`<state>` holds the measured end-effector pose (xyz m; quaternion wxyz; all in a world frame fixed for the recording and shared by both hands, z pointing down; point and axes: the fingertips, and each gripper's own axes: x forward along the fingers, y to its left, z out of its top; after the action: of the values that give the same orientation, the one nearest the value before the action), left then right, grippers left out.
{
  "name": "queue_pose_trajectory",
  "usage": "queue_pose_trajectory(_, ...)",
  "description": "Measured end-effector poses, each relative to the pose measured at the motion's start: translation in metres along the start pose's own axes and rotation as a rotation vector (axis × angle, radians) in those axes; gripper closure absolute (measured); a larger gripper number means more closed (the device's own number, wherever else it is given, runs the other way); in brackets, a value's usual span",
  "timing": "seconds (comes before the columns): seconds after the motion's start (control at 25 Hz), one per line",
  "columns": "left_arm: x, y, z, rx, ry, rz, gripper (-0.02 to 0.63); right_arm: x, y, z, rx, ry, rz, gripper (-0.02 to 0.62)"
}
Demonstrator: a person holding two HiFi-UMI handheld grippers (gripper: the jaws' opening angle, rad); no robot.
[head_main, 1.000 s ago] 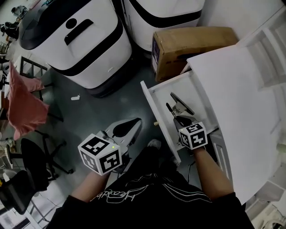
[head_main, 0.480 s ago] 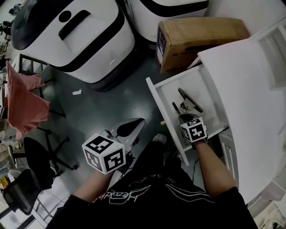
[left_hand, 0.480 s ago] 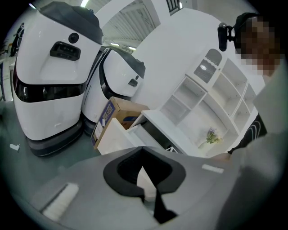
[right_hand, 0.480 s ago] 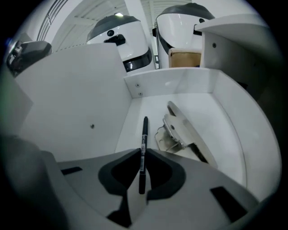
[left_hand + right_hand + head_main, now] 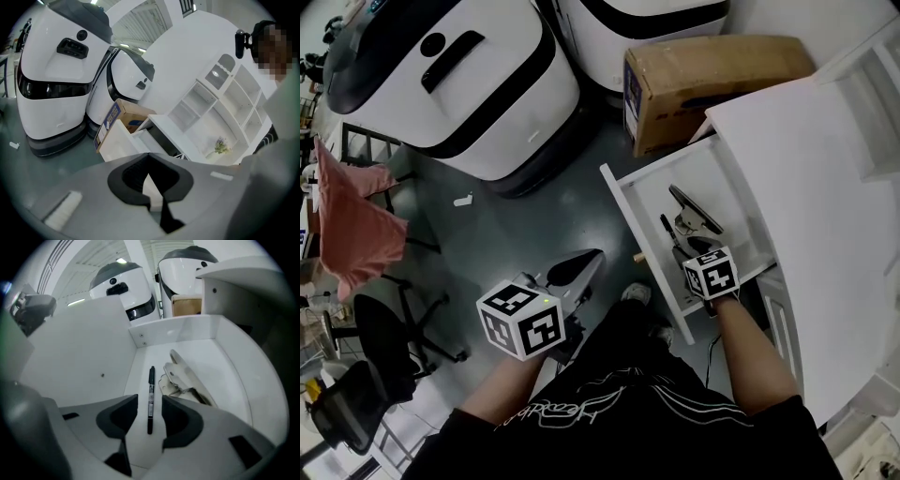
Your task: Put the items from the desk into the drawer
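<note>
The white drawer (image 5: pixel 630 211) stands pulled out from the white desk (image 5: pixel 811 197). On its floor lie a black pen (image 5: pixel 150 394) and a metal clip-like tool (image 5: pixel 185 378), seen from above as the pen (image 5: pixel 667 228) and the tool (image 5: pixel 696 211). My right gripper (image 5: pixel 150 401) hovers over the drawer's near end, open, and the pen lies on the floor in line with the gap and free of the pads. From the head view, the right gripper (image 5: pixel 697 251) sits just behind the pen. My left gripper (image 5: pixel 572 267) hangs over the floor left of the drawer, shut and empty (image 5: pixel 149 157).
A cardboard box (image 5: pixel 703 80) stands on the floor behind the drawer. Two large white machines (image 5: pixel 459 89) fill the back. A black chair (image 5: pixel 380 342) and a red cloth (image 5: pixel 352 220) are at the left. White shelves (image 5: pixel 220 108) rise behind the desk.
The head view has shifted a little. My right gripper has stayed over the drawer's near end, and the pen and tool lie in the same place. The left gripper has barely moved.
</note>
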<state>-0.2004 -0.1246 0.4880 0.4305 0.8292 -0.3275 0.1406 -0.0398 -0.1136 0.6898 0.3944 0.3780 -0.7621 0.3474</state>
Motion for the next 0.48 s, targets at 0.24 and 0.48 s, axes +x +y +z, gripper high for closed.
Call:
queue_pose_trajectory(0.24, 0.0, -0.045, -0.004, 0.053, -0.006, -0.047, 0.598, -0.095, 0.02, 0.026, -0.009, -0.235, 0.074, 0.445)
queue_pose_trajectory(0.48, -0.018, -0.116, -0.003, 0.187, -0.06, -0.088, 0.598, -0.234, 0.062, 0.053, -0.088, -0.511, 0.137, 0.527)
